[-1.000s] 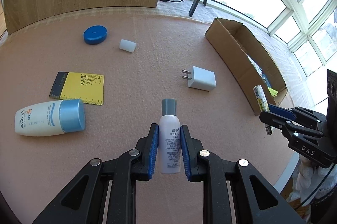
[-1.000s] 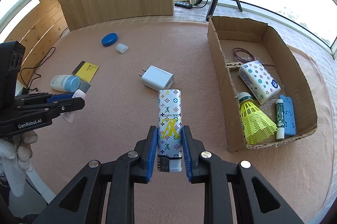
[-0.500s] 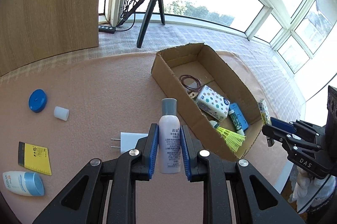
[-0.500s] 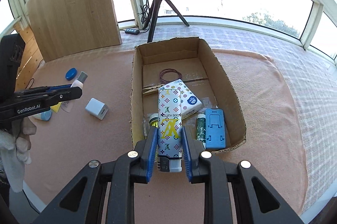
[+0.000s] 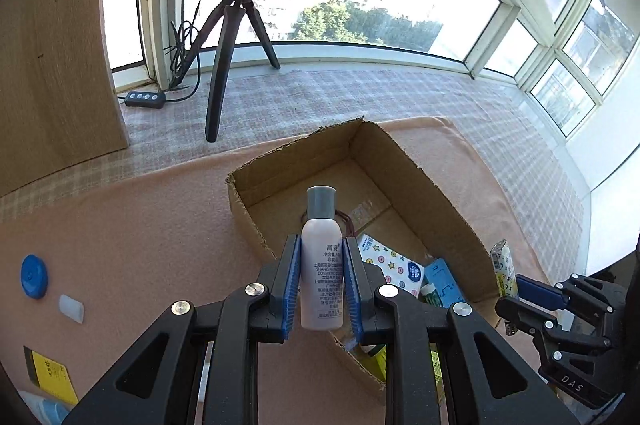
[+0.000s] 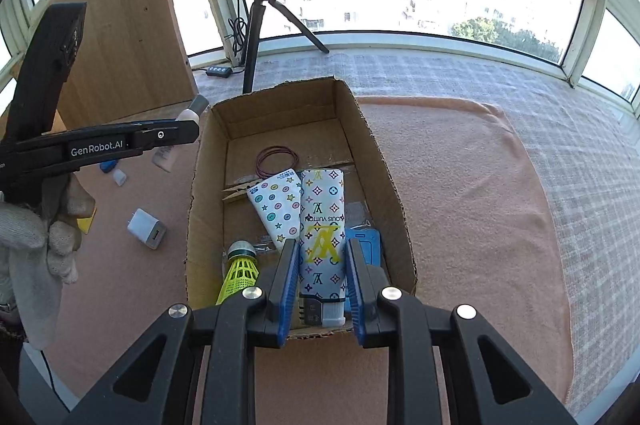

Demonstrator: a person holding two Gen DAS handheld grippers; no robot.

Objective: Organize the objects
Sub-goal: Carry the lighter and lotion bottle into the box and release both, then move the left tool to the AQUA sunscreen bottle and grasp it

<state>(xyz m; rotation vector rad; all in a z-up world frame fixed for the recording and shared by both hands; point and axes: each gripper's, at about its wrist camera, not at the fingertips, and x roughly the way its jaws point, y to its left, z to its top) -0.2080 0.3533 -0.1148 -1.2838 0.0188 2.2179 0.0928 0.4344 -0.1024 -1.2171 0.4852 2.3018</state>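
Observation:
My left gripper (image 5: 321, 257) is shut on a small white bottle with a grey cap (image 5: 321, 257), held above the near left wall of the open cardboard box (image 5: 280, 161). My right gripper (image 6: 322, 261) is shut on a patterned white lighter (image 6: 322, 225), held over the box (image 6: 200, 193) near its front end. In the right wrist view the left gripper (image 6: 176, 133) and bottle (image 6: 192, 107) hang beside the box's left wall, held by a gloved hand (image 6: 36, 245). The right gripper and lighter (image 5: 505, 269) show at the right of the left wrist view.
Inside the box lie a patterned tissue pack (image 6: 280, 209), a yellow shuttlecock (image 6: 238, 273), a red hair band (image 6: 277, 159), a wooden clothespin (image 6: 236, 191) and a blue item (image 6: 366, 245). On the pink mat: a white charger (image 6: 147, 229), blue cap (image 5: 34, 275), white cap (image 5: 71, 308), yellow card (image 5: 50, 373). A tripod (image 5: 236, 37) stands behind.
Both grippers swung toward the box with their objects still held. The left one now has the box beneath its bottle; the right one has come over the box's front end.

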